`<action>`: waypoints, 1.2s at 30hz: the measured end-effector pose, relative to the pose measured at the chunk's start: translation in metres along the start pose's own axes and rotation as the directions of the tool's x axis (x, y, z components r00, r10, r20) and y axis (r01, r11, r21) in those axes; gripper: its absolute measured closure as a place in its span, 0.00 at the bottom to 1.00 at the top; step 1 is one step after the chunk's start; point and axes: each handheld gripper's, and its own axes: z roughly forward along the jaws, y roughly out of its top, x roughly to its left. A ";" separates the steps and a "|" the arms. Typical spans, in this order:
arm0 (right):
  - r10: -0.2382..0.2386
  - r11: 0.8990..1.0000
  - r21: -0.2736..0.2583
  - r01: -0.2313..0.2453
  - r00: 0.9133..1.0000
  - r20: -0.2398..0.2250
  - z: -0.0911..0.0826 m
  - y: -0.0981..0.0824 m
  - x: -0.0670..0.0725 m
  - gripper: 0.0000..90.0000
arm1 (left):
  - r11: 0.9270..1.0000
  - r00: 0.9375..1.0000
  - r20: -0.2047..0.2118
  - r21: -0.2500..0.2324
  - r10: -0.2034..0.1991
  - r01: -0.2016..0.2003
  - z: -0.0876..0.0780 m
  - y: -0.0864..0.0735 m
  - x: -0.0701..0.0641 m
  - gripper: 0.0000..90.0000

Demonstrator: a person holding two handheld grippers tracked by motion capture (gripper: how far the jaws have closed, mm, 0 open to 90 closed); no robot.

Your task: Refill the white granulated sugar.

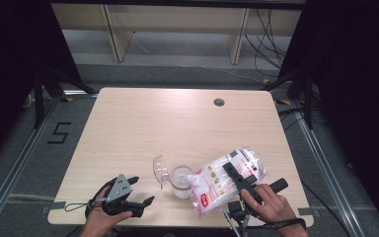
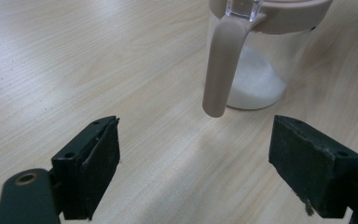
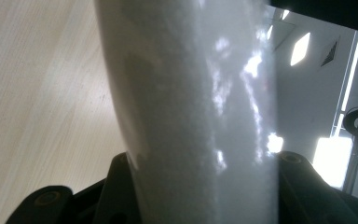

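A clear jar (image 1: 181, 181) with a beige rim and handle stands near the table's front edge, its clear lid (image 1: 160, 169) flipped open to the left. White granules lie in the bottom of the jar (image 2: 256, 79). A white plastic bag (image 1: 224, 179) with red print is tilted with its corner over the jar's mouth. My right gripper (image 1: 237, 177) is shut on the bag (image 3: 200, 112), which runs up between both jaws. My left gripper (image 1: 140, 190) stands open to the left of the jar, its jaws wide apart with nothing between them, facing the jar's handle (image 2: 221, 65).
The wooden table (image 1: 177, 123) has a round cable hole (image 1: 219, 102) at the back right. Beyond it are shelf legs and loose cables on the floor. Dark curtains hang at both sides.
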 end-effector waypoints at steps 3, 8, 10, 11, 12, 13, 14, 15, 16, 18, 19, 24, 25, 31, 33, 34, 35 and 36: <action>-0.028 1.000 -0.012 0.028 1.000 0.007 0.001 0.000 -0.002 0.69 | 1.000 1.000 0.002 -0.003 -0.008 0.008 0.000 0.000 0.000 0.18; -0.032 0.999 -0.011 0.032 0.999 0.009 0.001 0.000 -0.002 0.69 | 1.000 1.000 0.001 -0.013 -0.016 0.016 0.001 0.000 -0.001 0.18; -0.036 0.999 -0.007 0.036 0.999 0.005 0.000 0.000 -0.003 0.69 | 1.000 1.000 0.003 0.002 -0.002 0.002 0.000 0.000 0.000 0.18; -0.029 1.000 -0.006 0.029 1.000 0.006 0.000 0.000 -0.002 0.69 | 1.000 1.000 -0.001 -0.003 -0.006 0.006 0.000 0.000 0.000 0.18; -0.032 0.999 -0.007 0.032 0.999 0.006 0.000 0.000 -0.002 0.69 | 1.000 1.000 0.003 0.001 -0.003 0.003 0.000 0.000 0.000 0.18; -0.033 0.999 -0.006 0.033 0.999 0.007 0.000 0.000 -0.003 0.69 | 1.000 1.000 0.003 -0.009 -0.014 0.014 0.001 0.000 -0.001 0.18; -0.013 1.000 0.006 0.013 1.000 0.003 -0.001 0.000 -0.001 0.69 | 1.000 1.000 0.000 -0.002 -0.004 0.004 0.000 0.000 0.000 0.18; -0.016 1.000 0.005 0.016 1.000 0.003 -0.001 0.000 -0.001 0.69 | 1.000 1.000 0.002 0.000 -0.005 0.005 0.000 0.000 0.000 0.18; -0.016 1.000 0.004 0.016 1.000 0.003 -0.001 0.000 -0.001 0.69 | 1.000 1.000 0.000 -0.002 -0.005 0.005 0.000 0.000 0.000 0.18; -0.030 0.999 -0.016 0.031 0.999 0.019 0.001 0.000 -0.002 0.69 | 1.000 1.000 0.001 -0.013 -0.017 0.017 0.001 0.000 -0.001 0.18; -0.037 0.999 -0.012 0.037 0.999 0.025 0.000 0.000 -0.003 0.69 | 1.000 1.000 -0.001 -0.006 -0.007 0.007 0.000 0.000 0.000 0.18; -0.039 0.999 -0.011 0.040 0.999 0.035 0.000 0.001 -0.003 0.69 | 1.000 1.000 0.001 -0.012 -0.016 0.016 0.001 0.000 -0.001 0.18; -0.028 1.000 0.000 0.028 1.000 0.009 0.000 0.001 -0.001 0.69 | 1.000 1.000 0.001 -0.013 -0.015 0.015 0.001 0.000 -0.001 0.18; -0.034 0.999 -0.002 0.034 0.999 0.010 0.001 0.000 -0.002 0.69 | 1.000 1.000 0.001 -0.012 -0.013 0.013 0.001 0.000 -0.001 0.18; -0.066 0.998 -0.006 0.066 0.998 0.011 0.001 0.000 -0.004 0.69 | 1.000 1.000 0.002 0.000 -0.004 0.004 0.000 0.000 0.000 0.18; -0.062 0.998 -0.003 0.062 0.998 0.010 0.001 0.000 -0.004 0.69 | 1.000 1.000 0.002 0.001 -0.004 0.004 0.000 0.000 0.000 0.18; -0.051 0.999 -0.004 0.051 0.999 0.011 0.001 0.000 -0.003 0.69 | 1.000 1.000 0.002 0.000 -0.004 0.004 0.000 0.000 0.000 0.18; -0.072 0.997 -0.004 0.072 0.997 0.005 0.001 0.001 -0.005 0.69 | 1.000 1.000 0.004 -0.011 -0.015 0.015 0.001 0.000 -0.001 0.18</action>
